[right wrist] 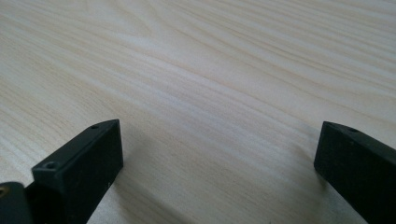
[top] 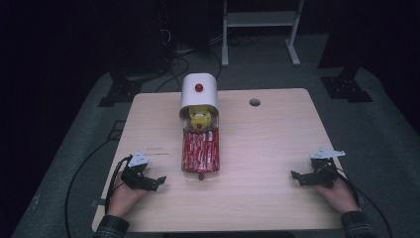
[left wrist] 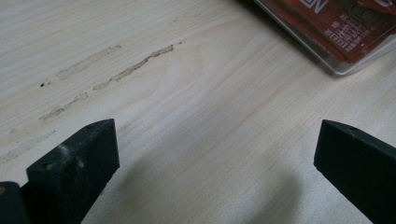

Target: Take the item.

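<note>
A white domed container (top: 198, 91) with a red knob lies at the table's far middle, its mouth facing me, with a yellow toy (top: 200, 119) inside. In front of it lies a clear pack of red packets (top: 200, 151); its corner (left wrist: 343, 25) appears at the top right of the left gripper view. My left gripper (top: 157, 181) rests near the front left of the table, open, nothing between its jaws, pointing toward the pack. My right gripper (top: 298, 177) rests at the front right, open over bare wood (right wrist: 210, 107). Both are held by hands.
The light wood table (top: 267, 139) has a round cable hole (top: 254, 102) at the back right. Scuff marks (left wrist: 126, 70) streak the wood ahead of the left gripper. Cables trail off the table's left and right. A white frame stand (top: 260, 29) stands on the floor behind.
</note>
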`<state>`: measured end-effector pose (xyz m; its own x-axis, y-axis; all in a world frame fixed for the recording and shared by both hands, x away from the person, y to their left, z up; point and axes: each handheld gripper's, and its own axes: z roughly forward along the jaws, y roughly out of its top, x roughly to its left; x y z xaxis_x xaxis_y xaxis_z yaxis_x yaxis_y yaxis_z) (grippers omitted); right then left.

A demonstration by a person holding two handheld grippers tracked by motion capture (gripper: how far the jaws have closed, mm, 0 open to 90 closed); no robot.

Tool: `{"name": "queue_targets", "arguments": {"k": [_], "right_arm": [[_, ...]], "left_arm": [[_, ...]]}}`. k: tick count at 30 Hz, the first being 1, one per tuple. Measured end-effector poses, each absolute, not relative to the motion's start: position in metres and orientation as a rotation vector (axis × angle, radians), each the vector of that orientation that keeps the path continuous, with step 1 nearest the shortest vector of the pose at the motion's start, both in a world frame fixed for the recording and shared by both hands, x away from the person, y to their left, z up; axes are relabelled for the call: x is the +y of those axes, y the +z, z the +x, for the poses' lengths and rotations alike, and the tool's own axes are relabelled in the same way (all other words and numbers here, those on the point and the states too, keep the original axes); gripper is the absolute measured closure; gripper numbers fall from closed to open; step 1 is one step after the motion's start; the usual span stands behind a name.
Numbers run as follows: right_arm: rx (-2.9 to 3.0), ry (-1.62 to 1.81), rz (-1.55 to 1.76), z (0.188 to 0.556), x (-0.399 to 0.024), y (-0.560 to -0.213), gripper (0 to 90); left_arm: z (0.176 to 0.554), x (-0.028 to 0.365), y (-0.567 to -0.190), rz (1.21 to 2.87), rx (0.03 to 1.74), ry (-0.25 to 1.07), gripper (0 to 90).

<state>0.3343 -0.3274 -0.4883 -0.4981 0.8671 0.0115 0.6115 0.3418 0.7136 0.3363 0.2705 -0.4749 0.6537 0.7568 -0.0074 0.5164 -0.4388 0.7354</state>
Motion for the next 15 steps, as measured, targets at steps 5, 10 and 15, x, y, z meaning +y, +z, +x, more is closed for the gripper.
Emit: {"name": "queue_targets", "arguments": {"k": [5,10,15], "right_arm": [[2.241,0.949,1.304,0.3343,-0.3273,-0.4883,0.4],[2.24,0.949,1.302,0.3344,-0.3274,-0.4883,0.4],[2.24,0.949,1.302,0.3344,-0.3274,-0.4883,0.4]], "left_arm": [[0.3362,0.2701,-0.4719,2.135,0.984,0.413,0.0],[0.337,0.2695,-0.4686,2.125,0.99,0.408,0.0],[0.3377,0.2686,-0.465,2.116,0.979,0.401,0.0]]}}
